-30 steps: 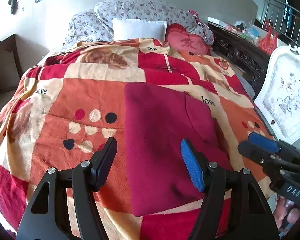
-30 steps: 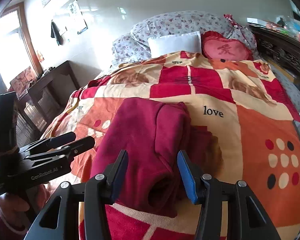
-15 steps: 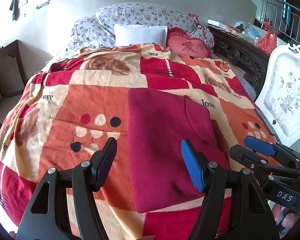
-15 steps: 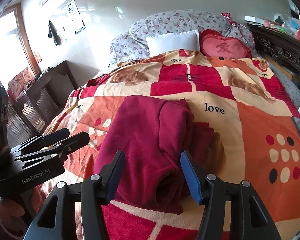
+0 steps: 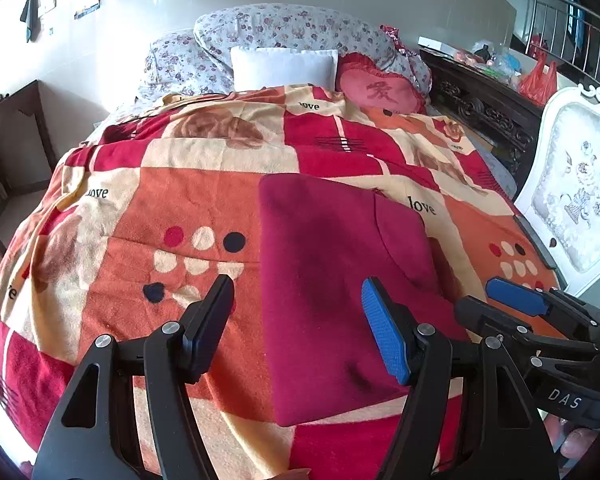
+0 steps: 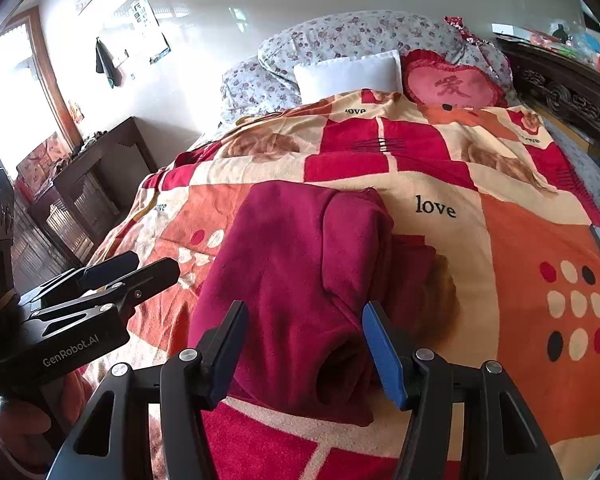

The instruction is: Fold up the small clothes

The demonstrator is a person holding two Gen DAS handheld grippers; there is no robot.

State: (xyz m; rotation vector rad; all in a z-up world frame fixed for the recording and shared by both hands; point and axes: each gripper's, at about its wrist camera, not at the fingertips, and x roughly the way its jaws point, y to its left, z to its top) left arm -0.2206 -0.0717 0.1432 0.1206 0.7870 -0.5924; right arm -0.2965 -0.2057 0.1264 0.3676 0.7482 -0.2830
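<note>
Red garment (image 5: 332,288): right-hand layers tucked under the upper fold; the kind of garment cannot be told. In the right wrist view a rolled opening (image 6: 340,368) is too dark to see into.

Blanket (image 5: 180,200): near edge cut off by the bottom of both pictures.

Right claw (image 5: 500,304): in the left wrist view its body runs out at the right edge.

Left claw (image 6: 140,268): in the right wrist view the handle is cut off at the left edge.

Chair (image 5: 572,200): only part shows at the right edge.

Wall papers (image 6: 148,24): print too small to read.

Clutter on the dark cabinet (image 5: 496,60): items too small to tell.
</note>
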